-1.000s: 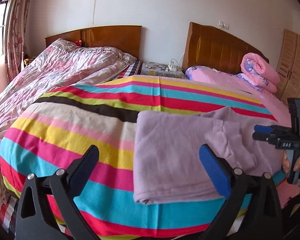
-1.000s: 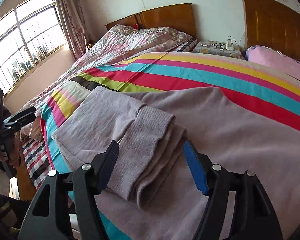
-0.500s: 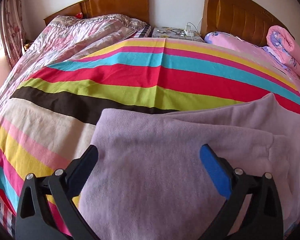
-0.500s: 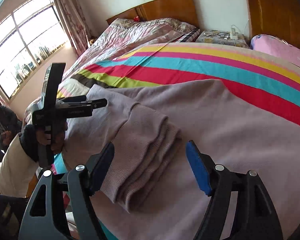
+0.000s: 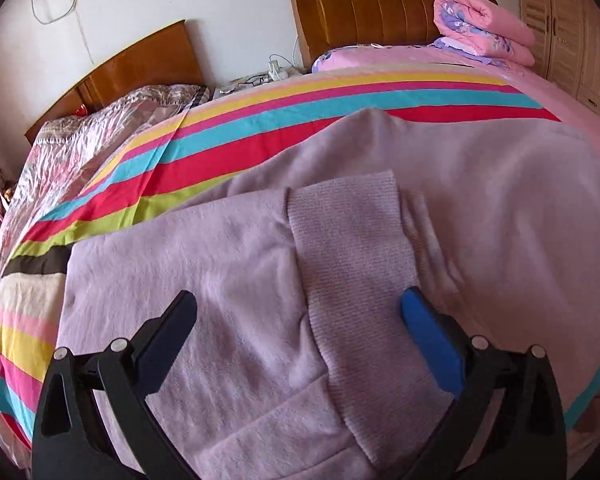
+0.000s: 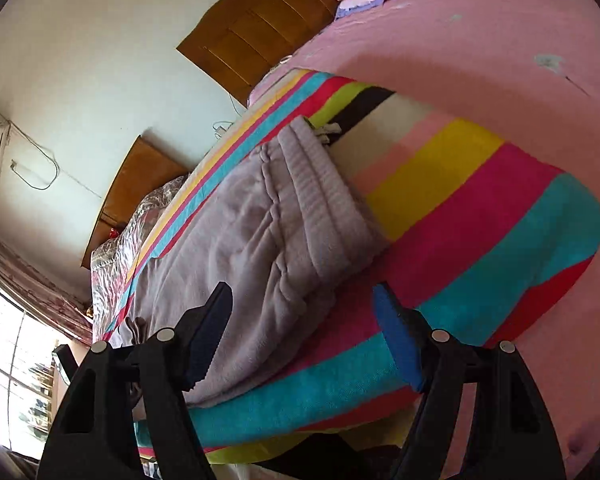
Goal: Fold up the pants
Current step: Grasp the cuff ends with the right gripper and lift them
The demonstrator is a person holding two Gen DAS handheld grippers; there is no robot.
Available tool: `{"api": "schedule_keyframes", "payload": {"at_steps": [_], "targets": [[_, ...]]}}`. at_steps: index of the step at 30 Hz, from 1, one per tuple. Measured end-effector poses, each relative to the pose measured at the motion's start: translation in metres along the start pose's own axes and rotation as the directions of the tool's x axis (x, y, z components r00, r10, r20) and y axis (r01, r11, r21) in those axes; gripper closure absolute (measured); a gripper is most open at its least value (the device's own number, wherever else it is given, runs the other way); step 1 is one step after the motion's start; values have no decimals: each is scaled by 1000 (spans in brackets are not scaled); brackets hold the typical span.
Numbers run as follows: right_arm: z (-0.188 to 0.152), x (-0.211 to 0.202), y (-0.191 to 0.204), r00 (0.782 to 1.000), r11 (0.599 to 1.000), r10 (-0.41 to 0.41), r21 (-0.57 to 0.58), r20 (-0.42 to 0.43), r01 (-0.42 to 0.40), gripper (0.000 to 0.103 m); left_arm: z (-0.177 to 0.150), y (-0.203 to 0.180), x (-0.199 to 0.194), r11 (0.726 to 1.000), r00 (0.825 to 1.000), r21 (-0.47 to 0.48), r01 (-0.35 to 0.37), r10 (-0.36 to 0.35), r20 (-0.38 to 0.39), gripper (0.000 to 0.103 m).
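Soft lilac fleece pants (image 5: 440, 208) lie folded on a striped blanket, with both grippers open just above.

The wide fleecy blanket (image 5: 236, 148) with bands of yellow, pink, turquoise, red, green and brown covers the bed and carries the pants; a ribbed knitted cuff (image 5: 352, 264) lies on top of the smooth fleece layers. Compared with half a second ago, the left gripper (image 5: 300, 332) has come closer and lower over the cuff, its black and blue fingers spread with nothing between them. The right gripper (image 6: 302, 332) has rolled sideways and now looks along the gathered waistband (image 6: 320, 184) from the blanket edge, fingers also apart and empty. Behind stand two brown wooden headboards (image 5: 376, 4), and a rolled pink flowered quilt (image 5: 480, 26) rests on the pink sheet (image 6: 480, 40).
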State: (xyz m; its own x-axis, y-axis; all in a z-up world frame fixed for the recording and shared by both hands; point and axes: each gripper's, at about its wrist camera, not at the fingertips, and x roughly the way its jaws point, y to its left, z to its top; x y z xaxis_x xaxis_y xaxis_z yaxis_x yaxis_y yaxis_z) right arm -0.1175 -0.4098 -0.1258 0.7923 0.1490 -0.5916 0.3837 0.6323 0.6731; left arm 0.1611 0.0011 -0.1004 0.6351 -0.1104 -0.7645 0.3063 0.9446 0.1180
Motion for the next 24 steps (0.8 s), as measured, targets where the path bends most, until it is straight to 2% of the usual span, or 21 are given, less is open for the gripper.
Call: {"api": "schedule_keyframes", "payload": {"at_steps": [2,3,7,8,9,12,14,16,17,18,19,22,24], "targets": [[1,8,4,1000,999,16,-32,-23,-16,30,-1,10,4,996,998,-70,50,-52,-23,1],[2,14,12,999,998,5,-58,-44,-7,30,-2,9,4,997,999,-63,48,-49,-15,1],[-1,26,39,985,979,-118,-179,-124,94,24,-3,7,5,998,999,-61,32,-33,-11,1],[-2,26,41,982,981,-110,-177,-156,82,24,-3,7,5,998,999,-61,32,-33,-12,1],[-4,27,40,979,987,-70,-158,-193,39,24,-3,7,4,998,999,-63,32,-33,-12,1],[-2,29,36,987,993,-30,-118,-156,11,24,-4,8,3,998,999,-64,31,-31,-8,1],[3,28,29,994,1000,-5,-30,-113,1,24,-4,10,2,998,999,-58,32,-33,-9,1],[4,26,25,997,999,-30,23,-75,32,27,-3,10,2,998,999,-56,34,-35,-10,1],[3,21,25,994,996,-84,22,-66,86,33,-4,10,2,998,999,-55,35,-36,-10,1],[3,15,25,988,989,-146,7,-46,146,32,-4,10,2,998,999,-53,37,-38,-10,1],[5,12,23,984,985,-173,-9,-36,172,32,-5,10,2,998,999,-53,41,-41,-8,1],[11,20,16,993,995,-96,-36,-66,94,30,-6,11,2,998,999,-52,47,-47,3,1],[17,31,26,988,989,-122,-91,-93,114,26,-6,12,2,997,999,-49,52,-52,4,1]]}}
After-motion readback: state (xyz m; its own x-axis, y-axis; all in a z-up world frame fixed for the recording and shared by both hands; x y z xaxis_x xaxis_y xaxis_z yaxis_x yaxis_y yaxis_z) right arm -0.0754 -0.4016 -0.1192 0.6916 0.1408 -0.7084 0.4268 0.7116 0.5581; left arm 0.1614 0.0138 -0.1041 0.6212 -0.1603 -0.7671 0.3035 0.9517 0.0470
